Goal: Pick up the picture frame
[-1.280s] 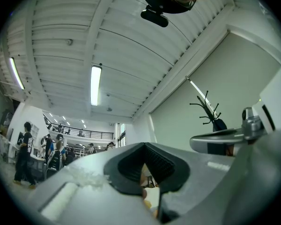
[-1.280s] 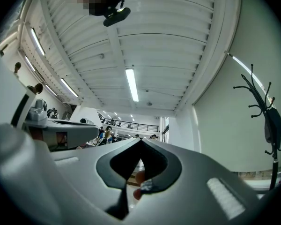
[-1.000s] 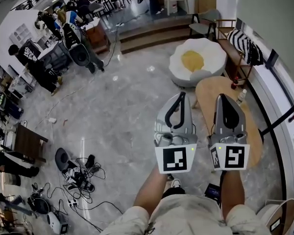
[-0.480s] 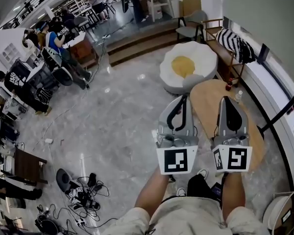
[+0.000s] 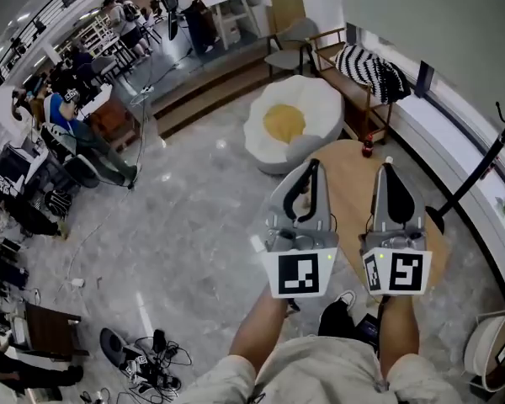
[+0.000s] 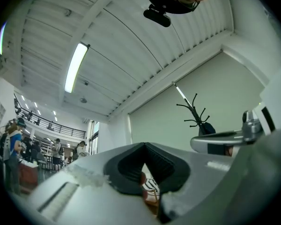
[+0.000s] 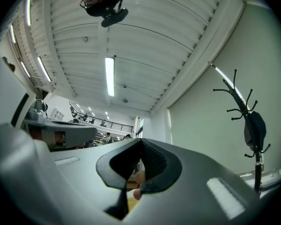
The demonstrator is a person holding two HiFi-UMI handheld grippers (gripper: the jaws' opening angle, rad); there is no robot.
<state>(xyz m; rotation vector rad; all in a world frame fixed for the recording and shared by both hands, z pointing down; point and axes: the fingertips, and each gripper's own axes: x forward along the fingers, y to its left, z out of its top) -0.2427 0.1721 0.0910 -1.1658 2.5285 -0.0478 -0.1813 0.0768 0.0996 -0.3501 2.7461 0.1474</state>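
I cannot make out a picture frame for certain. A small dark rectangle (image 5: 423, 79) leans on the ledge at the far right, too small to identify. My left gripper (image 5: 314, 167) (image 6: 144, 145) is shut and empty, held out over the near edge of a round wooden table (image 5: 351, 188). Beside it, my right gripper (image 5: 387, 169) (image 7: 141, 140) is also shut and empty, over the same table. Both point forward and slightly upward, so the two gripper views show mostly ceiling and wall.
A small red bottle (image 5: 368, 148) stands on the table's far edge. Beyond it are an egg-shaped beanbag (image 5: 290, 124) and a wooden bench with a striped cushion (image 5: 370, 70). A black coat stand (image 5: 471, 175) rises at the right. Cables (image 5: 151, 360) litter the floor at the left, with people farther back.
Both grippers have travelled forward together, still shut. The wooden table, the beanbag and the bench have come closer and shifted left in the head view.
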